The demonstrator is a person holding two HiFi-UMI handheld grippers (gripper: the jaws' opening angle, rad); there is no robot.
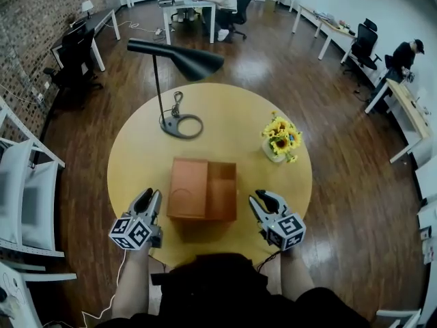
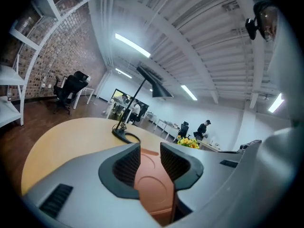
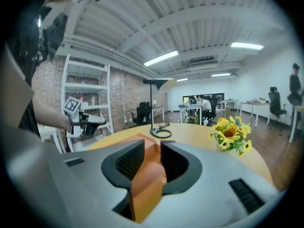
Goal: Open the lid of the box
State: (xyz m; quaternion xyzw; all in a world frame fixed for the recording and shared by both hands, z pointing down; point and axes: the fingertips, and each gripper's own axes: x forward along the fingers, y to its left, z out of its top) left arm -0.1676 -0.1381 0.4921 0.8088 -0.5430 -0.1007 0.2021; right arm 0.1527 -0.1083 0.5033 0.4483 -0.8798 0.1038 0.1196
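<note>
Round yellow table, seen from the head view.

- Orange box sits on the near half of the table, directly ahead of the person and between the two grippers.
- Left gripper: just off the box's left side, tips angled toward it. A narrow strip of tabletop shows between the tips and the box wall. In the left gripper view the jaws stand partly apart, with ribbed pads facing each other. An orange surface of the box's colour fills the gap between them. I cannot tell that the pads press on it, and the head view shows no contact, so it grips nothing.
- Right gripper: just off the box's right side, also apart from it, tips pointing inward. In the right gripper view the jaws are spread with the same orange showing in the gap and beyond the tips. Nothing is clamped.
- Box top: the left half is a flat, lighter orange panel. The right half is a recessed compartment open to view. Only shadowed orange walls and floor show, and its contents cannot be made out.
- Small pale vase stands to the right beyond the box, well apart from it, holding yellow sunflowers.
- Black desk lamp has its ring base on the far left part of the table.
</note>
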